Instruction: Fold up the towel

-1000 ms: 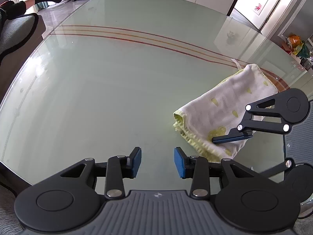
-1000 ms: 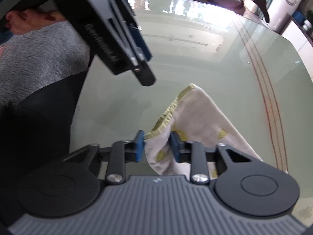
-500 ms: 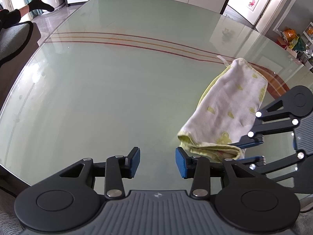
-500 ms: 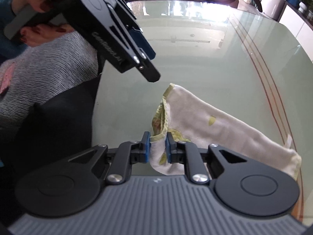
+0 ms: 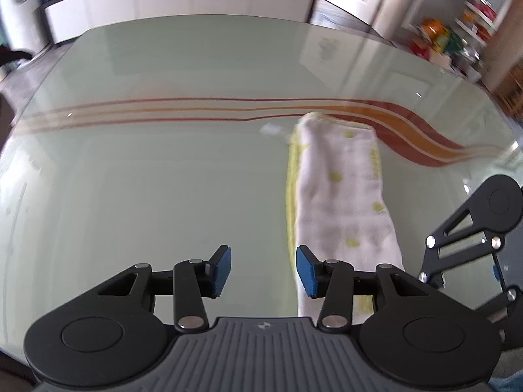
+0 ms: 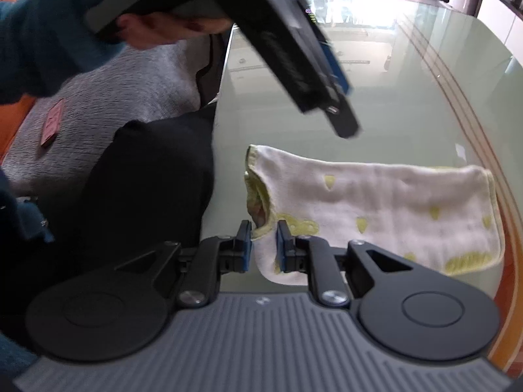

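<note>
Between the blue pads of my right claw (image 6: pixel 264 248) sits one near corner of the towel (image 6: pixel 376 209); the jaws are drawn close on the cloth, pinching its yellow-edged hem. From that pinch the towel runs out toward three o'clock in the right wrist view, a long folded band, white with yellow spots and a yellow border, lying on the pale green glass worktop (image 6: pixel 408 98). Its near end bulges open a little where the layers part by the claw.

My left claw (image 5: pixel 263 271) hangs spread wide with nothing between its pads, above bare glass. In its view the towel (image 5: pixel 340 196) lies at about one o'clock from the claw, stretching away toward twelve, its near end passing behind my right-hand finger (image 5: pixel 307 274). At four o'clock my right claw (image 5: pixel 464 254) shows at the frame edge, by the towel's near end.

Across the worktop (image 5: pixel 147 179) runs a band of red and orange stripes (image 5: pixel 196 107), just touching the towel's far end. In the right wrist view my left claw (image 6: pixel 327 75) crosses from eleven o'clock, above the towel and apart from it. Beyond the worktop at twelve stands a white cabinet (image 5: pixel 179 3).
</note>
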